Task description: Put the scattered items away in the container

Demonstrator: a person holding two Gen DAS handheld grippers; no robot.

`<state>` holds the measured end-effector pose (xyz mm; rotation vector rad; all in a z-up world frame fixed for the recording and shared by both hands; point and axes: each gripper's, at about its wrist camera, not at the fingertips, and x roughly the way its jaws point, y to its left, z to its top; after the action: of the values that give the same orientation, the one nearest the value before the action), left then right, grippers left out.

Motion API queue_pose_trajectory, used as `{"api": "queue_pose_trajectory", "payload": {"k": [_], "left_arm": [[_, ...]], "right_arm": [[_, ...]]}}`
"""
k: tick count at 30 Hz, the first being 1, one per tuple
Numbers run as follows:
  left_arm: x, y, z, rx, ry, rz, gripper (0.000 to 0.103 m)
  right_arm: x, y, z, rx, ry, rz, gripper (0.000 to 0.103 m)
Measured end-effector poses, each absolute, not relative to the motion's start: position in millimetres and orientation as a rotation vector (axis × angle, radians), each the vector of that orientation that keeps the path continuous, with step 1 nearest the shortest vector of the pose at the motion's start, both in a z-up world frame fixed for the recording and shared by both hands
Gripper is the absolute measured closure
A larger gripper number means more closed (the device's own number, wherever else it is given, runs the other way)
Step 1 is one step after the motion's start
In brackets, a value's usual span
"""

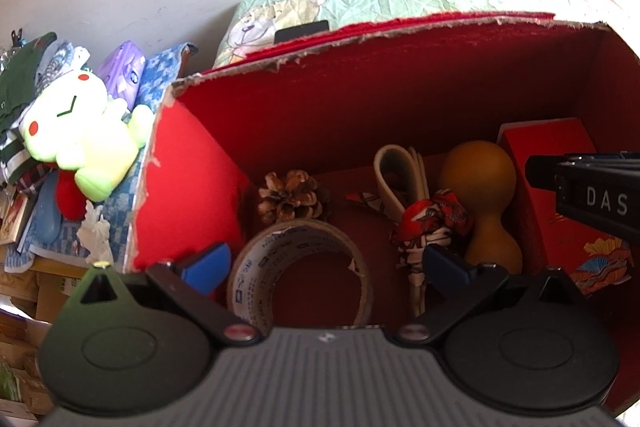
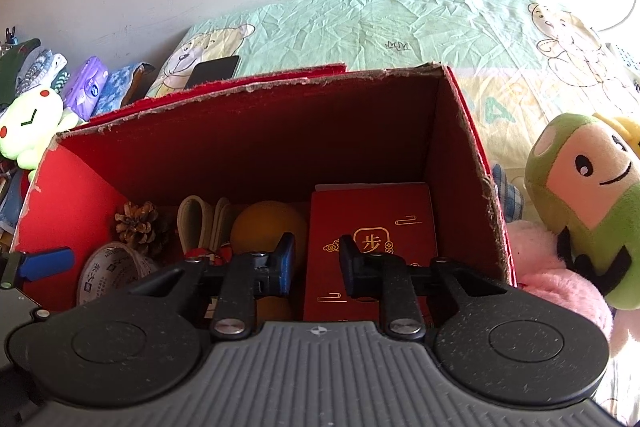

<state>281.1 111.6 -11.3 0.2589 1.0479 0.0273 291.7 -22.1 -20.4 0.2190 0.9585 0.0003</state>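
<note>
**Hovering over a box that was already filling up**

Holding both claws above the red cardboard box (image 2: 468, 115), I looked down into it. My left gripper (image 1: 324, 263) stood wide open with nothing between its blue pads; the tape roll (image 1: 300, 267) lay on the box floor below the gap, not gripped. My right gripper (image 2: 316, 263) had its jaws drawn close together, a narrow gap left between them, and nothing pinched there. It hung over the seam between the orange gourd-shaped toy (image 2: 266, 227) and the red gift box (image 2: 372, 235), so I judged it had just finished with 1 of them.

Inside, things sat where they had room: the pine cone (image 1: 292, 197) in the far left corner, the folded cream strap (image 1: 396, 171) against the back wall, a red patterned cloth tie (image 1: 432, 223) draped in front of the gourd toy, and the gift box standing along the right wall, where its flat side fit.

Outside, plush toys were still loose, so the tidying looked unfinished. A green and pink plush (image 2: 584, 199) leaned beside the box's right wall on the bed sheet (image 2: 360, 27), with a pink fluffy one (image 2: 560, 279) under it. A pale green plush (image 1: 80, 131) lay on the clutter to the left. The right-hand plush seemed the nearest pick for my right claw, though it would need the jaws far wider.
</note>
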Motion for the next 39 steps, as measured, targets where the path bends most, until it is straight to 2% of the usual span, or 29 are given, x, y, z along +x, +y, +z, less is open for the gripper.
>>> {"api": "queue_pose_trajectory", "payload": {"k": [18,39], "left_arm": [[276,113,-10,0.238,1.003,0.04,0.004],[276,115,-9,0.217,0.974,0.053,0.005]], "right_arm": [[299,-23,-26,0.223,1.017,0.081,0.086],[302,-22,-29,0.192,0.979,0.111,0.084]]}}
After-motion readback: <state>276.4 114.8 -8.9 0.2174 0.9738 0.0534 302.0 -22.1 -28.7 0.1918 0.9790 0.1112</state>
